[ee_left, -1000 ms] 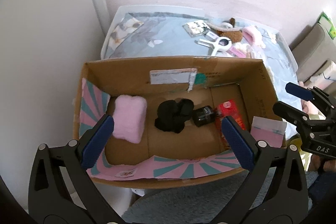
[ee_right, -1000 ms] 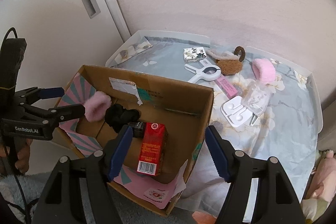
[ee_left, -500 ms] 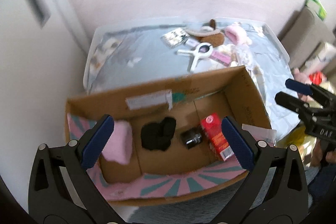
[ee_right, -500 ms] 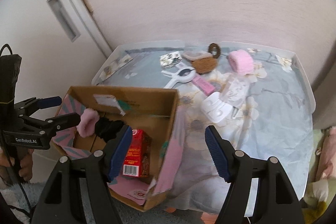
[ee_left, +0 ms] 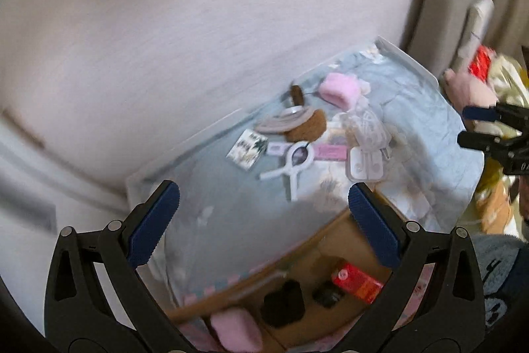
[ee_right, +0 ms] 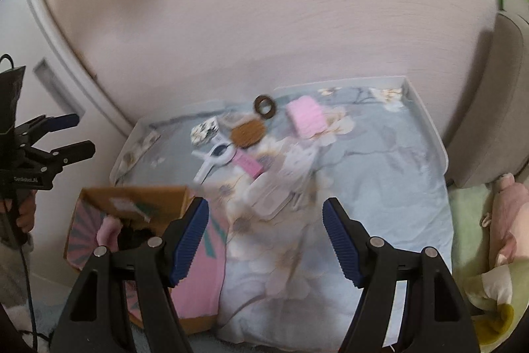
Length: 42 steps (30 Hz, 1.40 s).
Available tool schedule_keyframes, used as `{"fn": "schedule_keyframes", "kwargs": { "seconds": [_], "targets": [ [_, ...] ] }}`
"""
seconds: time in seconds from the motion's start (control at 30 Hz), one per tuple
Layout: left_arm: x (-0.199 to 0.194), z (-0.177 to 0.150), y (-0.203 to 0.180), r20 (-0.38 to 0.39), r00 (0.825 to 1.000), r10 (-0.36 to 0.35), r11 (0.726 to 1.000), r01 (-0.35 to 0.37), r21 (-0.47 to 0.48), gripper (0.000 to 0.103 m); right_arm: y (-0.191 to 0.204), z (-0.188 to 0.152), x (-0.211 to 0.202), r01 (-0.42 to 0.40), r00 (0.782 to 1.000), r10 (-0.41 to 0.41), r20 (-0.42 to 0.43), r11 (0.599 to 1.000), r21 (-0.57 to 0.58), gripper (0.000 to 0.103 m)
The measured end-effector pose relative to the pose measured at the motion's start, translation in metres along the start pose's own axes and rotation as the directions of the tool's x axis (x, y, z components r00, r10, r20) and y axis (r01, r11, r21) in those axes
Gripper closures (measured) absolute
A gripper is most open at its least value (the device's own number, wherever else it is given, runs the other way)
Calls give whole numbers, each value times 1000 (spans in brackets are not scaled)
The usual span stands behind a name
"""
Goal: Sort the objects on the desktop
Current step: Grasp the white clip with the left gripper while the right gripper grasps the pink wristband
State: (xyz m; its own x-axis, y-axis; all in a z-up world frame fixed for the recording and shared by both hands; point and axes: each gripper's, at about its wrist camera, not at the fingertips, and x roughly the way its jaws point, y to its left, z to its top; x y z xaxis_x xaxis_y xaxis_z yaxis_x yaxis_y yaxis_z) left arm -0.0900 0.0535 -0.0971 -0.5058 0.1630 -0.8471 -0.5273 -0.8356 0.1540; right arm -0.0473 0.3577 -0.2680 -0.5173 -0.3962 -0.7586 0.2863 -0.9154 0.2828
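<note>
**Desktop objects clustered ahead of both open tongs, box at the near edge**

Desktop objects lie in a loose cluster on the counter (ee_right: 380, 154), which is draped in a pale blue floral cloth and ringed by a low white rim. Both frames are blurred.

Nearest, below and left of the right tongs (ee_right: 264, 240), a cardboard box (ee_right: 139, 194) stands against the counter's near edge, its pink-and-teal flaps folded outward. Under the left tongs (ee_left: 264, 227) its inside shows a pink fluffy item (ee_left: 234, 330), a black bundle (ee_left: 282, 303), a small dark object (ee_left: 327, 295) and a red carton (ee_left: 357, 283).

Both tongs stand open with nothing between their blue pads, hovering apart from every object. Directly ahead of the right tongs the cloth is bare, and open cloth runs to the right as far as the rim.

Beyond that, a white clip (ee_right: 215, 159) lies just beside a pink flat packet (ee_right: 248, 164), with clear plastic packaging (ee_right: 281, 187) close to their right. Farther on sit a small printed card (ee_right: 205, 131), a brown round pad (ee_right: 248, 133), a pink fluffy roll (ee_right: 305, 118) and a dark ring (ee_right: 264, 106), the last close to the far rim against the wall.
</note>
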Motion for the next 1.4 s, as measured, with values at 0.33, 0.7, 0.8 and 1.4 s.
{"fn": "schedule_keyframes", "kwargs": {
  "seconds": [0.33, 0.7, 0.8, 1.4],
  "targets": [
    [75, 32, -10, -122, 979, -166, 983, 175, 62, 1, -15, 44, 5, 81, 996, -81, -31, 997, -18, 35],
    [162, 15, -21, -305, 922, -240, 937, 302, 174, 2, -27, 67, 86, 94, 982, -104, -158, 993, -70, 35],
    [184, 9, -27, -355, 906, -232, 923, 321, 213, 10, -29, 73, 113, 107, 973, -122, -196, 991, -86, 35],
    [215, -8, -35, -405, 862, -304, 882, 415, 222, 24, -35, 93, 206, 155, 930, -202, -308, 973, -170, 35]
  ]
}}
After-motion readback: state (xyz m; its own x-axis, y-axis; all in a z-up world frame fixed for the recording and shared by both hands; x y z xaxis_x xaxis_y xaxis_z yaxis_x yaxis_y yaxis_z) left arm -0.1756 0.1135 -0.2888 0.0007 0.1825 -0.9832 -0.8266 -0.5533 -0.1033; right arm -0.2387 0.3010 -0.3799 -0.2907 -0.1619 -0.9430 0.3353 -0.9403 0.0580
